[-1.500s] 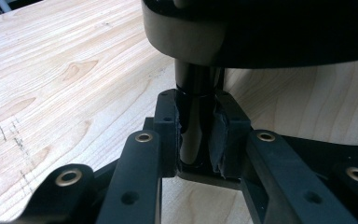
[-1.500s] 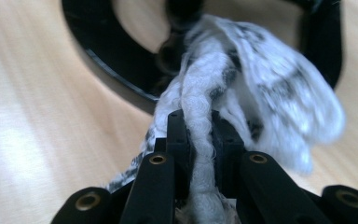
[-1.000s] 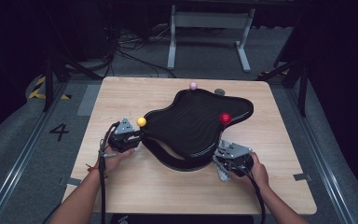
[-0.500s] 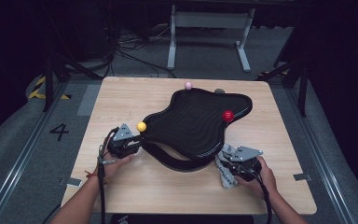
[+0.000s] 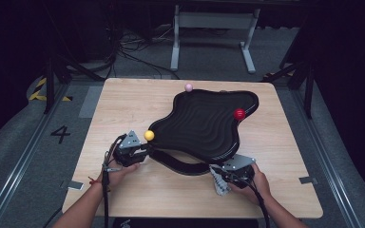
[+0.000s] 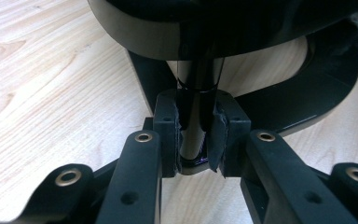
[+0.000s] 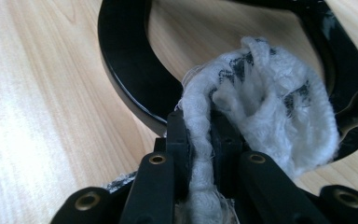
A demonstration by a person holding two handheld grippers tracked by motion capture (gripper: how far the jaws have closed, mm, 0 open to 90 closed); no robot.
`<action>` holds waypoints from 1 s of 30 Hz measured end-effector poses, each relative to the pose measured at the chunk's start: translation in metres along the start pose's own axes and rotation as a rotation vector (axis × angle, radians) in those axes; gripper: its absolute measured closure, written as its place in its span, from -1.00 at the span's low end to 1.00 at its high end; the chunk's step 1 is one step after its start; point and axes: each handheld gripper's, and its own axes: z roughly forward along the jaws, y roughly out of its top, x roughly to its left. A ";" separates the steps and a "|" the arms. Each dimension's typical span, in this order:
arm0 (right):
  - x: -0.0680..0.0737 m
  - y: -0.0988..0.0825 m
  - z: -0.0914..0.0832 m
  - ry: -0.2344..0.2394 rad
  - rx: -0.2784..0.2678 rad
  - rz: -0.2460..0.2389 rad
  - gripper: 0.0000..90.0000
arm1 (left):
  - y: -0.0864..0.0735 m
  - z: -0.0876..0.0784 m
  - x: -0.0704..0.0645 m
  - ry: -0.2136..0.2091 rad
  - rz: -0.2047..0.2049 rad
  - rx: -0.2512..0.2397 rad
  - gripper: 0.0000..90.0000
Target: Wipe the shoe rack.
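- High view: we are looking down on a black wavy tray raised on a curved black stand in the middle of the bench. The left claw is sitting at the tray's near-left corner, just under a yellow ball; the right claw is waiting at the near-right, holding a white cloth just off the stand's near curve.
- We are judging the work as wiping: the stand lies directly ahead of the cloth, its long curve running left to right between the two hands, and the right hand is the nearer one to the bare stretch.
- A red ball is resting on the tray's right lobe and a pink ball at its far rim, both well apart from the cloth.
- Left gripper view: the left claw is clamping together on a thin upright post beneath the tray's underside; we are reading this as steadying the piece. The stand's arc is sweeping off to the right.
- Right gripper view: the right claw is pinching tight on the cloth, which is bunching up and over toward the right, touching or just above the stand's loop. Bare bench shows through the loop; nothing is standing between cloth and stand.
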 end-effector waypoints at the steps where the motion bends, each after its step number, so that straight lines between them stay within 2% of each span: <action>1: 0.001 0.000 0.000 -0.004 -0.003 -0.001 0.80 | 0.000 0.000 -0.001 -0.003 0.001 0.001 0.66; 11: 0.008 0.005 0.007 -0.014 -0.010 -0.036 0.80 | 0.003 0.005 -0.011 -0.040 0.012 0.009 0.66; 13: 0.008 0.007 0.007 -0.043 -0.014 -0.055 0.79 | 0.002 0.005 -0.011 -0.047 0.008 0.001 0.66; 17: -0.005 0.005 0.004 -0.146 -0.043 -0.034 0.80 | 0.002 0.006 -0.010 -0.050 0.009 -0.005 0.65; 19: -0.012 0.002 0.007 -0.185 -0.041 -0.022 0.80 | 0.002 0.006 -0.010 -0.048 0.012 -0.007 0.65; 21: -0.020 -0.001 0.011 -0.184 -0.040 0.000 0.79 | 0.001 0.006 -0.010 -0.047 0.012 -0.009 0.65; 26: -0.025 -0.002 0.016 -0.193 -0.035 -0.001 0.80 | 0.001 0.006 -0.010 -0.063 0.003 -0.004 0.65; 30: -0.029 -0.004 0.018 -0.166 -0.042 0.022 0.80 | -0.001 0.007 -0.011 -0.067 -0.007 -0.018 0.65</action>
